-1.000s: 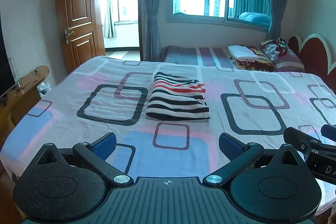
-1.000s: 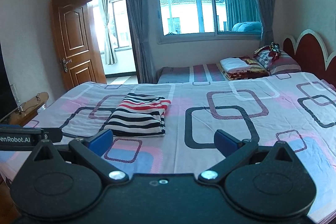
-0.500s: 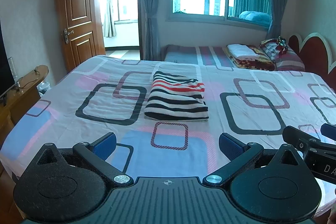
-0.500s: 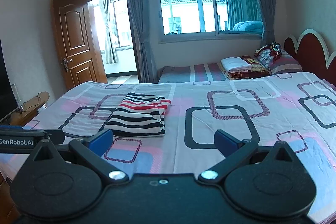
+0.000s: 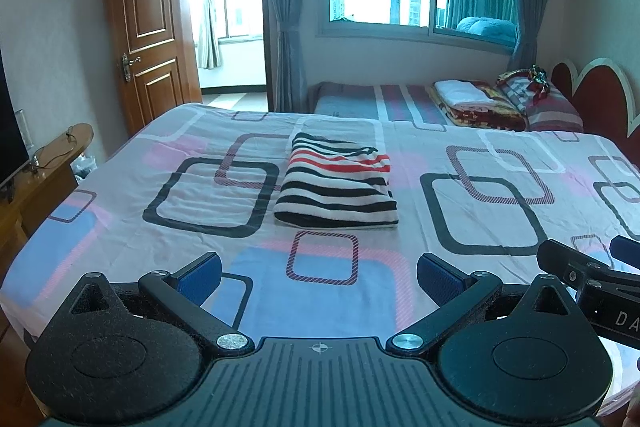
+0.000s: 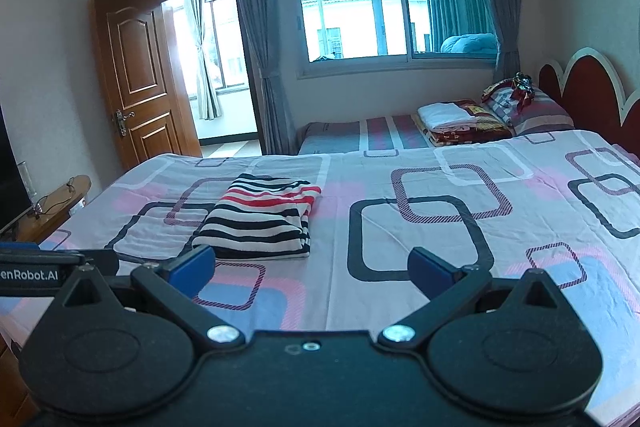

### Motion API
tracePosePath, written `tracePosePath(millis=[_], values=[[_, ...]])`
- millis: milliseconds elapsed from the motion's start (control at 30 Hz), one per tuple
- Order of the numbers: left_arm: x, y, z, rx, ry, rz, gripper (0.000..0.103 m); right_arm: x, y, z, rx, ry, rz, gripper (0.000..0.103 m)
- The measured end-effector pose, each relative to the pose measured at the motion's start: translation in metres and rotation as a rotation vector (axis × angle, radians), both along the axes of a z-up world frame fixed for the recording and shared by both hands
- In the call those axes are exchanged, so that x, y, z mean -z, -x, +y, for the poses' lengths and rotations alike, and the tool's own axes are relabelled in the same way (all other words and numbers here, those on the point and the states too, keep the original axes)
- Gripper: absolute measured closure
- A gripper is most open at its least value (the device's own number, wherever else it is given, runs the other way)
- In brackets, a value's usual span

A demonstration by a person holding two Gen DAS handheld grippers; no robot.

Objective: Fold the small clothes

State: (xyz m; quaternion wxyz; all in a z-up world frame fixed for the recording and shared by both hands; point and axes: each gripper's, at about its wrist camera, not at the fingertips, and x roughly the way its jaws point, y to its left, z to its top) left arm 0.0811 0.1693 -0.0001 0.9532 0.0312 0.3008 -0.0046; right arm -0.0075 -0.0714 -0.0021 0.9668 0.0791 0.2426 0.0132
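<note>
A folded black, white and red striped garment [image 5: 338, 185] lies flat on the patterned bed sheet [image 5: 200, 195]; it also shows in the right wrist view [image 6: 260, 221]. My left gripper [image 5: 318, 277] is open and empty, held back near the bed's front edge, well short of the garment. My right gripper [image 6: 310, 267] is open and empty, beside the left one and to the right of the garment. The right gripper's body shows at the right edge of the left wrist view [image 5: 592, 283].
A second bed [image 6: 360, 135] with folded blankets [image 6: 460, 119] and pillows stands under the window. A red headboard [image 6: 592, 87] is at the right. A wooden door [image 5: 148, 31] stands open at the left, with a wooden cabinet [image 5: 36, 183] beside the bed.
Both grippers have drawn back and lifted slightly from the garment. The garment has not moved and the jaws stay open.
</note>
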Motion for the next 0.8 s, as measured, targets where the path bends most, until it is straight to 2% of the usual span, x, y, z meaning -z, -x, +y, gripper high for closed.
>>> tracePosePath(millis=[433, 667, 800], values=[[0.005, -0.008, 0.0, 0.017, 0.014, 0.027, 0.0, 0.002, -0.005, 0.005, -0.016, 0.0, 0.005, 0.001], [0.009, -0.014, 0.002, 0.046, 0.024, 0.009, 0.0, 0.004, -0.008, 0.007, -0.018, 0.003, 0.01, 0.001], [0.011, -0.018, 0.0, 0.051, 0.003, -0.004, 0.0, 0.006, -0.011, 0.007, -0.016, 0.003, 0.015, 0.001]])
